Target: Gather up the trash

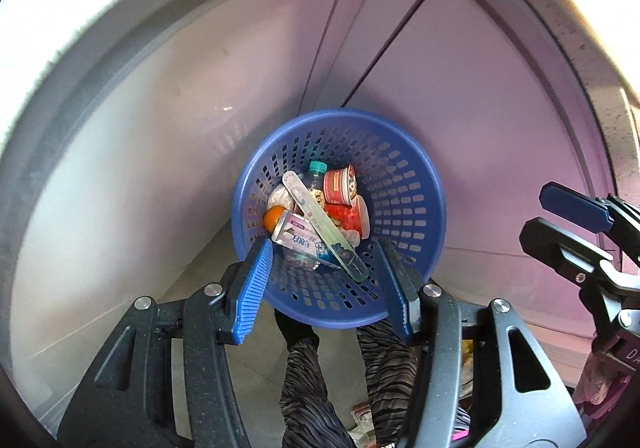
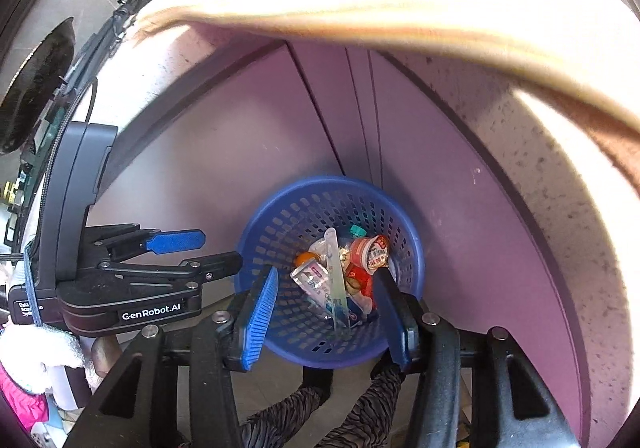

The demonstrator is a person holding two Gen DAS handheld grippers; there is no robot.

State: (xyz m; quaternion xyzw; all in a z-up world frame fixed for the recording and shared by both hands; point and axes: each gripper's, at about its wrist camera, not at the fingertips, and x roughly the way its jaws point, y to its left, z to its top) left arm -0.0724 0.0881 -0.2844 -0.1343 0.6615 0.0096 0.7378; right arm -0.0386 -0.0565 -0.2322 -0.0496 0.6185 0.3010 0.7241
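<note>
A blue perforated basket (image 1: 400,176) (image 2: 288,224) stands on the floor against purple cabinet doors. Inside lie a long pale green strip (image 1: 320,224) (image 2: 336,272), a red-and-white cup (image 1: 340,184) (image 2: 370,250), a teal-capped bottle (image 1: 318,168), an orange round thing (image 1: 272,218) and a silvery pouch (image 1: 296,236) (image 2: 310,276). My left gripper (image 1: 323,248) (image 2: 220,250) hangs open above the basket's near rim with nothing between its fingers. Beside it, my right gripper (image 2: 326,274) (image 1: 538,213) points down over the basket, open, with nothing in its jaws.
Purple cabinet doors (image 1: 460,108) meet in a corner behind the basket. A speckled countertop edge (image 2: 540,152) curves overhead. A person's legs in striped trousers (image 1: 304,388) stand just below the basket. Some litter (image 1: 362,414) lies on the tiled floor by the feet.
</note>
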